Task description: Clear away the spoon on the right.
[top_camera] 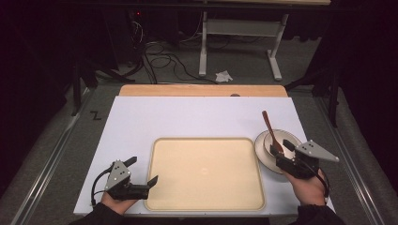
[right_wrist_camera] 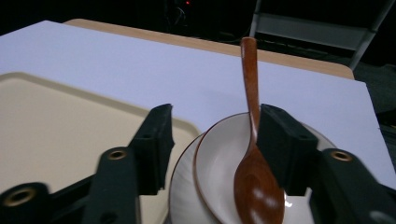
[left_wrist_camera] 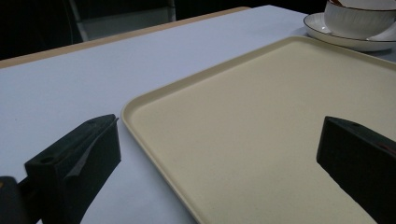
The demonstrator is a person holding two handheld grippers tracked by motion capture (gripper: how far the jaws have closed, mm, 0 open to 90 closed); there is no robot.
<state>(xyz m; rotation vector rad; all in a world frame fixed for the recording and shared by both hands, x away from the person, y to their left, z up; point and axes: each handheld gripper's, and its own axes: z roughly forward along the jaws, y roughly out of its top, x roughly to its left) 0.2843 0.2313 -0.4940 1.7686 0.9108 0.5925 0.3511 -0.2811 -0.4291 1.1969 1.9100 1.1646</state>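
Observation:
A cream tray (top_camera: 206,173) lies empty at the middle front of the white board. To its right a white cup (top_camera: 271,141) stands on a saucer (top_camera: 259,149), with a brown wooden spoon (top_camera: 269,125) leaning out of it. My right gripper (top_camera: 280,151) is at the cup's near side and open; in the right gripper view its jaws stand either side of the spoon (right_wrist_camera: 252,93) and cup (right_wrist_camera: 217,161). My left gripper (top_camera: 144,169) rests open at the tray's front left corner, one jaw over the tray (left_wrist_camera: 261,116), and sees the cup (left_wrist_camera: 357,21) far off.
The white board (top_camera: 187,117) covers a wooden table whose far edge (top_camera: 202,90) shows. Beyond it are floor cables (top_camera: 164,56), a white table frame (top_camera: 234,33) and crumpled paper (top_camera: 224,75). Metal rails (top_camera: 51,159) run along both sides.

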